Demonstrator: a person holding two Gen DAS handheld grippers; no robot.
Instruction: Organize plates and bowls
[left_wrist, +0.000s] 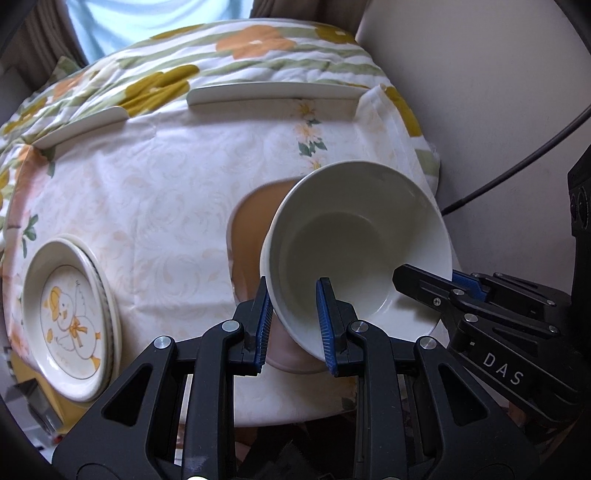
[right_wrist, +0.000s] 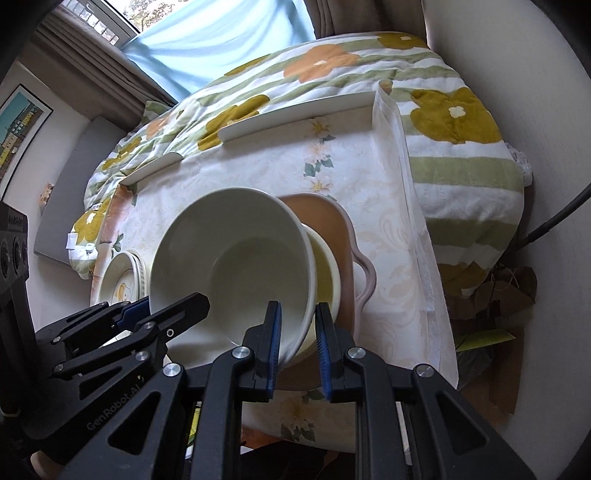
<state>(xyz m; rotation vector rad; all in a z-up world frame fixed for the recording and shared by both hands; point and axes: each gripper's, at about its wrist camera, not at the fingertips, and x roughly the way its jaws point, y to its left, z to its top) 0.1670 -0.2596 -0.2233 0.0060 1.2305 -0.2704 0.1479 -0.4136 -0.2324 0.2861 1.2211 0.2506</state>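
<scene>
A large white bowl (left_wrist: 354, 236) (right_wrist: 236, 258) hangs tilted over a pink handled tray (left_wrist: 251, 229) (right_wrist: 332, 214), held by both grippers on opposite sides of its rim. My left gripper (left_wrist: 293, 291) (right_wrist: 166, 306) is shut on the rim's left side, one pad inside and one outside. My right gripper (right_wrist: 297, 314) (left_wrist: 436, 280) is shut on the right side in the same way. A pale yellow bowl (right_wrist: 327, 269) sits on the tray right under the white one; I cannot tell whether they touch. A stack of plates with a duck picture on top (left_wrist: 70, 314) (right_wrist: 118, 280) lies to the left.
The table wears a pale floral cloth (left_wrist: 166, 192), with two white curved strips (left_wrist: 273, 96) (left_wrist: 81, 127) along its far edge. A flowered quilt (left_wrist: 240, 44) lies beyond. A wall and a black cable (left_wrist: 517, 162) stand close on the right.
</scene>
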